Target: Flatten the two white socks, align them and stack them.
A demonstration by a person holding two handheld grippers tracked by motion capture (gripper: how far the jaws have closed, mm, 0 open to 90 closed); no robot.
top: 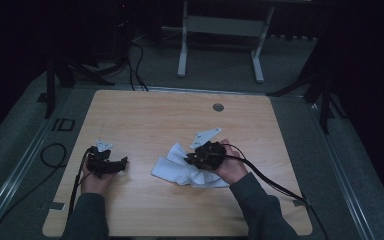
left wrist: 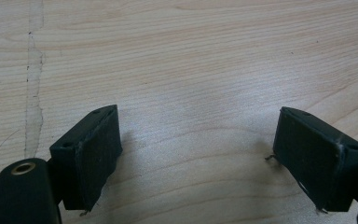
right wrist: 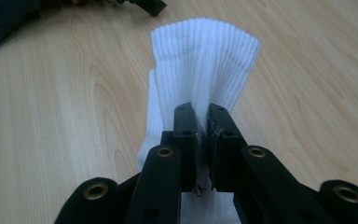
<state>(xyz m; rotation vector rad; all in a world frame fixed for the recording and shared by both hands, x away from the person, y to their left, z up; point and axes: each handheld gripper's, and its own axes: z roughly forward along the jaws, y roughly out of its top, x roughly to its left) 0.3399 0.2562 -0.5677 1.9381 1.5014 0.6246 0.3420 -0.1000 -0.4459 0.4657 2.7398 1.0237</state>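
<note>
**Right claw pinched a white sock while the left waited spread**

High view: a crumpled white ribbed cotton sock [top: 187, 171] lay near the middle of the pale wooden bench [top: 145, 112], slightly right and towards the near edge. The right claw [top: 189, 160] sat on top of the sock. The left claw [top: 123, 163] rested on the bench well to the left, apart from the sock.

Left gripper view: the left claw [left wrist: 198, 151] stood spread wide over bare bench [left wrist: 191, 56], nothing between its pads.

Right gripper view: the right claw [right wrist: 202, 122] was pressed together on a fold of the sock [right wrist: 204, 60], whose ribbed cuff stood up beyond the tips.

Judgement: the pinch looked shallow, so keeping it firm and lifting slowly would likely stop the fabric slipping. Bringing the left claw to the loose end would help spread the sock evenly.
</note>
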